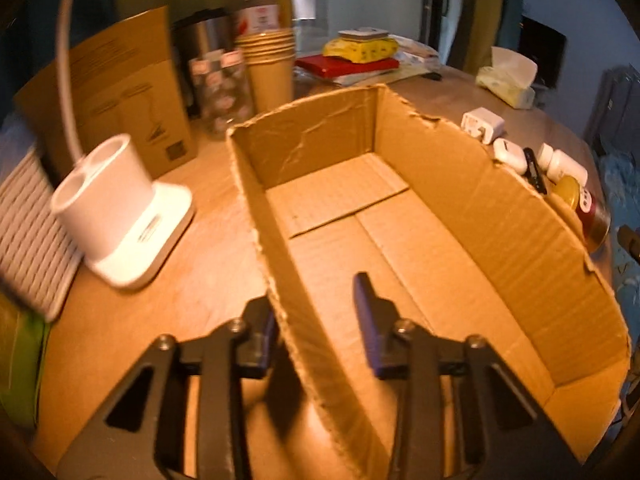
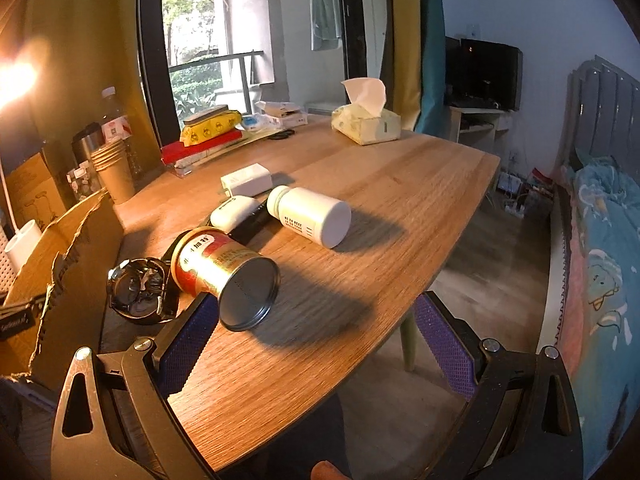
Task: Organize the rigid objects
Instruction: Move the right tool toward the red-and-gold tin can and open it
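A wooden bench [image 2: 400, 184] carries an open cardboard box [image 1: 500, 216], empty inside, its torn walls standing upright. The left claw [image 1: 316, 316] straddles the box's near-left wall: one finger is outside it, the other inside. A gap shows between the inner pad and the cardboard, so the jaws look only partly closed; whether they pinch the wall yet is unclear. The right claw [image 2: 316, 340] hovers wide open over the bench edge, holding nothing, its left finger just beside the base of a tipped can [image 2: 224, 272].

The things to sort lie in a loose cluster on the bench, just outside the box's right wall.

Likely trouble, judged from this layout: the can and the white bottle [image 2: 308, 216] both lie on their sides and could roll toward the bench edge if a finger nudges them. The can touches a watch [image 2: 140, 288], so closing on the can may drag or scrape the watch. The box wall is torn and thin; a pull from the left claw could bend it or slide the box into the cluster.

Counted in the cluster:
- one can
- one watch
- one white bottle
- one white charger [image 2: 248, 180]
- one small white case [image 2: 232, 212]
- one dark slim object [image 2: 256, 220], kind unclear

Farther back are one tissue box [image 2: 366, 120] and one stack of paper cups [image 2: 114, 172].
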`<state>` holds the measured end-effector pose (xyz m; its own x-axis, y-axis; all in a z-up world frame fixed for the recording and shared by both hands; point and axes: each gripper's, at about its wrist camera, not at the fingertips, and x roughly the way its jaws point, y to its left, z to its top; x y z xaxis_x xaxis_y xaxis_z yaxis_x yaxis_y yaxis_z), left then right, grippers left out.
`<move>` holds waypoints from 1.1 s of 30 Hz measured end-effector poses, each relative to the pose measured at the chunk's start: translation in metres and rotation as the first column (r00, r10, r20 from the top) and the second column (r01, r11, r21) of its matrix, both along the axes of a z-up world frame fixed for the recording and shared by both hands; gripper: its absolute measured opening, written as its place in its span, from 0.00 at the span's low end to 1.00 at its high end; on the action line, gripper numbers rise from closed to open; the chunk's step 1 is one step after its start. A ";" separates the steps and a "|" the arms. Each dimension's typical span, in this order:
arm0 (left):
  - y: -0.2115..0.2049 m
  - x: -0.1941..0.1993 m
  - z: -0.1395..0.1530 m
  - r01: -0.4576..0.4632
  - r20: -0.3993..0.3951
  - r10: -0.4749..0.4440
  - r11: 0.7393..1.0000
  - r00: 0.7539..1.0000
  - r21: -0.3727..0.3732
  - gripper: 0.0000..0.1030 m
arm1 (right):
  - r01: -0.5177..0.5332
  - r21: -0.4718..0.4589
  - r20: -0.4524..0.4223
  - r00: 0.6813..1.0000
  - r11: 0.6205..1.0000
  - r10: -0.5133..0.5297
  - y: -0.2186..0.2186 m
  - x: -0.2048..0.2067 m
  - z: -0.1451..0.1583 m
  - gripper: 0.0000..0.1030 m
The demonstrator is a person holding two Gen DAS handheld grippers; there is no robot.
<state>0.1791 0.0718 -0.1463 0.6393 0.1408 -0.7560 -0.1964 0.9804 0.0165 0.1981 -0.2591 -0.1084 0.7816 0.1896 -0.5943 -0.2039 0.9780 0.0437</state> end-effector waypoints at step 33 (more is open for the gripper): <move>0.002 -0.003 -0.005 0.176 -0.007 -0.181 0.965 0.983 -0.194 0.21 | -0.198 -0.011 0.025 0.980 0.980 0.198 0.039 0.036 -0.007 0.97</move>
